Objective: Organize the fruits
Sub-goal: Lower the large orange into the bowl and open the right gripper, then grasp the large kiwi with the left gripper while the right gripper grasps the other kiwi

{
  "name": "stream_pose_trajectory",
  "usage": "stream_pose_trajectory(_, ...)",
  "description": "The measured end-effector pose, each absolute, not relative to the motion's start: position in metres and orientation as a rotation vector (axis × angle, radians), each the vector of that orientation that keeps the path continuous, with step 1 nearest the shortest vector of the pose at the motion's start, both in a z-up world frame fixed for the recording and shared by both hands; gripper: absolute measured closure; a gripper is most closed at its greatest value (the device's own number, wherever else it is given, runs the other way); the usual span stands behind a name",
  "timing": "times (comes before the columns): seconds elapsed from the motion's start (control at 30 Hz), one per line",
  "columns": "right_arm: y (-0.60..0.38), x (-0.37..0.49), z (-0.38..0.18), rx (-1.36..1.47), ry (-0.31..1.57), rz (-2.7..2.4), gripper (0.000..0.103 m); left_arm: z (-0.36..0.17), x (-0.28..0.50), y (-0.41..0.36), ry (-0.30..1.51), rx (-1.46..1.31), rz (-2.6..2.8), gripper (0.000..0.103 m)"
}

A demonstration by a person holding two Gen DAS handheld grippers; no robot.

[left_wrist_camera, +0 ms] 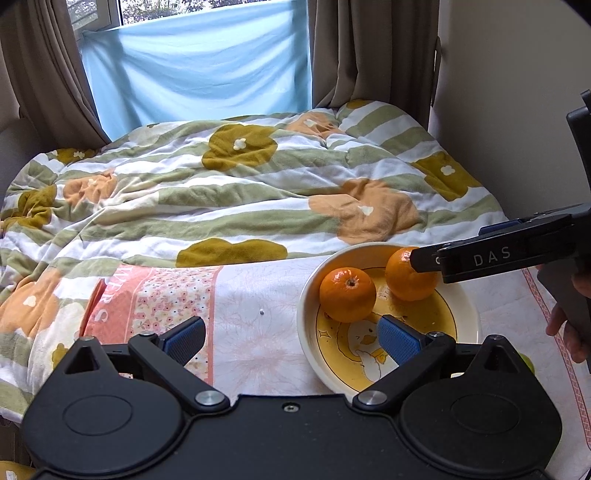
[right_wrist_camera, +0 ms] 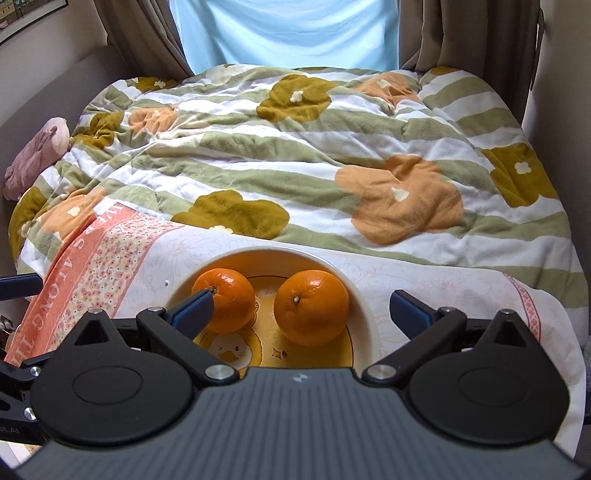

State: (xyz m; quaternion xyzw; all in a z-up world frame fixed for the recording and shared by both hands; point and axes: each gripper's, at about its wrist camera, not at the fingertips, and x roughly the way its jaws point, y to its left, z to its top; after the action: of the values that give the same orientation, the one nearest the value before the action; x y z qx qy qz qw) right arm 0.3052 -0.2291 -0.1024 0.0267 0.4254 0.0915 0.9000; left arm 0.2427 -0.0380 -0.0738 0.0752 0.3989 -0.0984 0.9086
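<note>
Two oranges [right_wrist_camera: 310, 306] in bowl [right_wrist_camera: 365, 314] — quilted bed [right_wrist_camera: 295, 155], perhaps curtained window.

Two oranges sit side by side in a bowl [right_wrist_camera: 365, 314]: the left orange [right_wrist_camera: 227, 304] and the right orange [right_wrist_camera: 311, 307], close but apart. The bowl stands on a cloth [right_wrist_camera: 424, 291] at the near edge of the bed. A quilt [right_wrist_camera: 295, 155] spreads behind it, with a window sheet [right_wrist_camera: 288, 33] farthest back.

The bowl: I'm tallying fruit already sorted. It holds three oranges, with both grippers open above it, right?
Not quite: the bowl holds two oranges, not three, as the right wrist view shows. The right gripper and left gripper are indeed open.
</note>
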Motion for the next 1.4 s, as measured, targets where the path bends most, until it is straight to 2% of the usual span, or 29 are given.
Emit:
stream_pose_trajectory(0.33, -0.24, 0.222, -0.045, 0.023, 0.777, 0.201, 0.0, -0.032, 0.171, -0.039, 0.718, 0.12, -0.146, 0.002)
stream_pose_trajectory(0.63, -0.246, 0.138, -0.025, 0.018, 0.719, 0.207, 0.0, -0.022, 0.102, -0.045, 0.685, 0.11, -0.133, 0.002)
stream_pose_trajectory(1.0, -0.236, 0.07, -0.041, 0.075, 0.75, 0.143, 0.0, -0.042, 0.061, -0.041, 0.721, 0.184, -0.272, 0.002)
stream_pose_trajectory(1.4, -0.202, 0.048, -0.081, 0.188, 0.807, -0.022, 0.0, -0.084, 0.071, -0.029, 0.745, 0.371, -0.569, 0.002)
